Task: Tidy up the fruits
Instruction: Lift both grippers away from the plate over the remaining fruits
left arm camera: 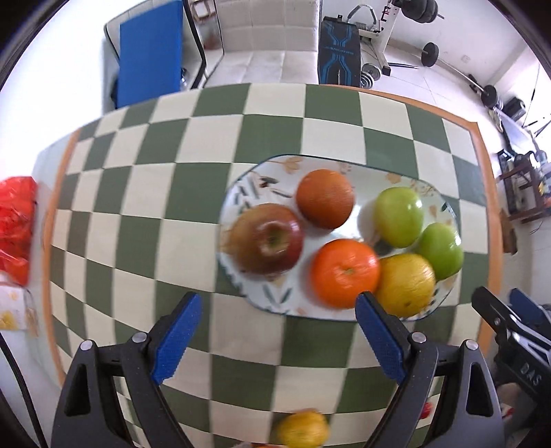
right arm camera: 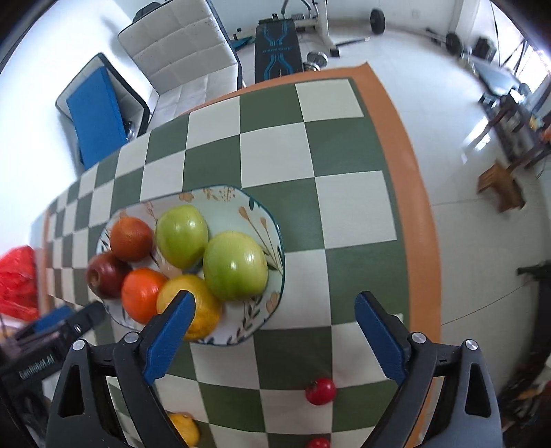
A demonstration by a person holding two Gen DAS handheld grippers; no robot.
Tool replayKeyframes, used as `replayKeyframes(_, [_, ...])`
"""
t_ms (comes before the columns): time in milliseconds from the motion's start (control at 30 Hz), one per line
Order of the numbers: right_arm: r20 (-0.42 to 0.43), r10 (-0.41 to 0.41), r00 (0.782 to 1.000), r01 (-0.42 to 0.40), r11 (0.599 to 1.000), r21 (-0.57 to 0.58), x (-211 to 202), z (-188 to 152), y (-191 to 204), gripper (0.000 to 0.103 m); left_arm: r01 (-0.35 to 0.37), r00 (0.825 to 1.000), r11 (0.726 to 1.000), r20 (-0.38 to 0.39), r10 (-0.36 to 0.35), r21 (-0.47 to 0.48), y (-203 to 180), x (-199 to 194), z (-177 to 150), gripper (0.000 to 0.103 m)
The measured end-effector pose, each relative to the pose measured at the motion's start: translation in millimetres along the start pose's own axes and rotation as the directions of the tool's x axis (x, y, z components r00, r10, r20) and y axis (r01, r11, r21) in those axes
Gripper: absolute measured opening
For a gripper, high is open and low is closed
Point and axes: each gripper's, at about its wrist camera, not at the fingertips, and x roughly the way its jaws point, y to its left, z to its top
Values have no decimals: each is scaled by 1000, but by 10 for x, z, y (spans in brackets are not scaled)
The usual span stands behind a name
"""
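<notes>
A patterned plate (left arm camera: 251,189) (right arm camera: 261,220) on the checkered table holds a red apple (left arm camera: 268,237) (right arm camera: 105,274), a dark orange (left arm camera: 325,198) (right arm camera: 131,237), a bright orange (left arm camera: 344,272) (right arm camera: 141,293), a yellow lemon (left arm camera: 404,284) (right arm camera: 203,310) and two green apples (left arm camera: 399,217) (left arm camera: 442,250) (right arm camera: 182,236) (right arm camera: 236,265). My left gripper (left arm camera: 279,303) is open and empty above the table, near the plate's front edge. My right gripper (right arm camera: 275,303) is open and empty, right of the plate. Loose on the table lie a yellow fruit (left arm camera: 303,429) (right arm camera: 184,429) and two small red fruits (right arm camera: 320,391) (right arm camera: 318,443).
A red plastic bag (left arm camera: 15,227) (right arm camera: 19,282) lies at the table's left end. The right gripper shows at the right edge of the left wrist view (left arm camera: 509,331). White chairs (left arm camera: 268,41) and gym gear (left arm camera: 375,31) stand beyond the far table edge.
</notes>
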Motion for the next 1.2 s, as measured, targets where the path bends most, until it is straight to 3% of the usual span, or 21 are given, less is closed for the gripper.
replayKeyframes(333, [79,-98,992,102,994,-48,-432,-494,373,96,-5,994,999,111,1,34,125,-499,-320,91])
replayKeyframes(933, [248,-87,965,97,995,-29,-1672,-1272,495,96,31,958,996,282,-54,84,196,-1560,-979,91])
replayKeyframes(1200, [320,-93,943,114,992,-47,-2186,-1550,590,96,22,936,994,347,-57,104,195,-1879,-1153,91])
